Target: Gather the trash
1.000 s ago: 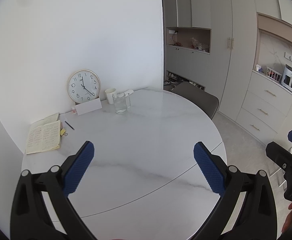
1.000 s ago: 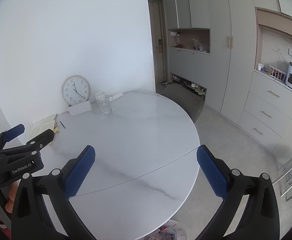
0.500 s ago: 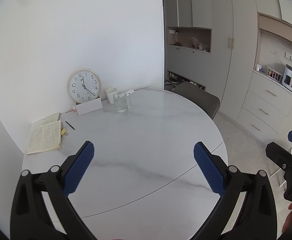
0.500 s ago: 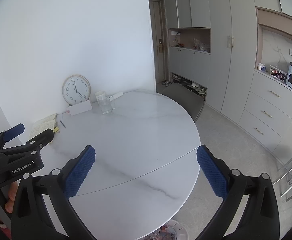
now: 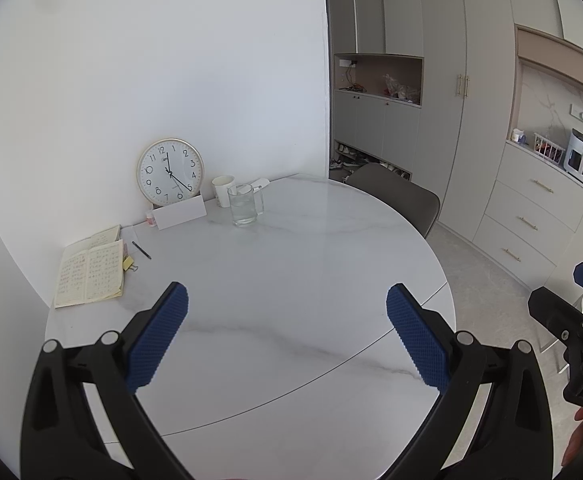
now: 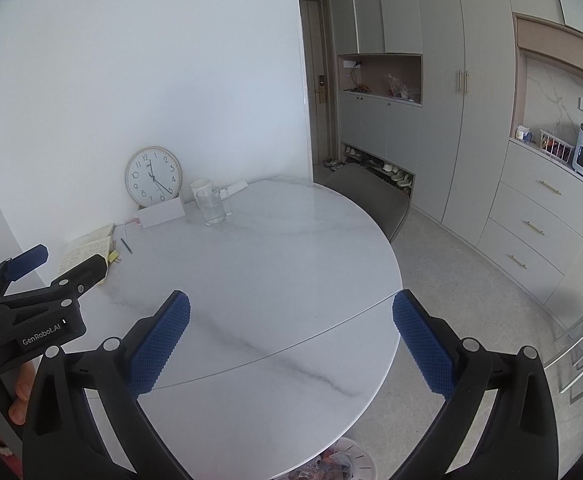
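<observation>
- We hold the left gripper [image 5: 287, 336] over the near part of the round white marble table [image 5: 291, 272]; its blue-padded fingers [image 5: 159, 340] stand wide apart with nothing between them.
- We hold the right gripper [image 6: 291, 340] over the table's near edge, fingers likewise spread wide and empty.
- In the right wrist view the left gripper sits at 9 o'clock, with a hand [image 6: 19, 392] below it.
- Task item: a white bin [image 6: 343, 460] with crumpled, colourful trash inside shows at 6 o'clock in the right wrist view, on the floor under the table's near rim. We cannot tell what the pieces are.
- At the table's far side, about 11 o'clock: a wall clock [image 5: 170, 171] leaning on the wall, a white card [image 5: 180, 213] propped in front of it, a paper cup [image 5: 223, 190] and a glass pitcher [image 5: 244, 205] with water just beside each other.
- At 10 o'clock: an open notebook [image 5: 89, 274], a pen [image 5: 141, 250] beside it.
- A grey chair [image 5: 395, 196] stands at the table's far right, at 1 o'clock.
</observation>
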Demonstrator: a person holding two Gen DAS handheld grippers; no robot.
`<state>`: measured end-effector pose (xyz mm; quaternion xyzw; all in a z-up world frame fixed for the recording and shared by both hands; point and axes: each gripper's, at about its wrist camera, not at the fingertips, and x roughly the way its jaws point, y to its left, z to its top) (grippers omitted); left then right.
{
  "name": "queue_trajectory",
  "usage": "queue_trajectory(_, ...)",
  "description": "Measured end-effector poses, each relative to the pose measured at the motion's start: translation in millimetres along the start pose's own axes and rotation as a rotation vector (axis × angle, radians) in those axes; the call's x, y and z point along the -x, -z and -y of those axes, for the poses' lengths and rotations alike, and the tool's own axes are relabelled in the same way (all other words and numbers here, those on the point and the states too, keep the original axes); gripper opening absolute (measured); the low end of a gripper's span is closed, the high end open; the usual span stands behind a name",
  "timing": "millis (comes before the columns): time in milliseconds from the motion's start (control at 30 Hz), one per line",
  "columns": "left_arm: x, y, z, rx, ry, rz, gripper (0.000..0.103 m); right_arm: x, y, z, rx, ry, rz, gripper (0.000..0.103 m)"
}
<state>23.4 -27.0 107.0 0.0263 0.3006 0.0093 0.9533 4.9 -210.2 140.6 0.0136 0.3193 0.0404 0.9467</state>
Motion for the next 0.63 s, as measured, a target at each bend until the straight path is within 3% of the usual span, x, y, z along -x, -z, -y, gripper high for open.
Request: queue_trajectory(633, -0.8, -0.6, -6.0, -0.006, -0.006, -0.002, 0.095, -4.0, 3.0, -3.7, 0.004, -0.003, -0.014, 0.101)
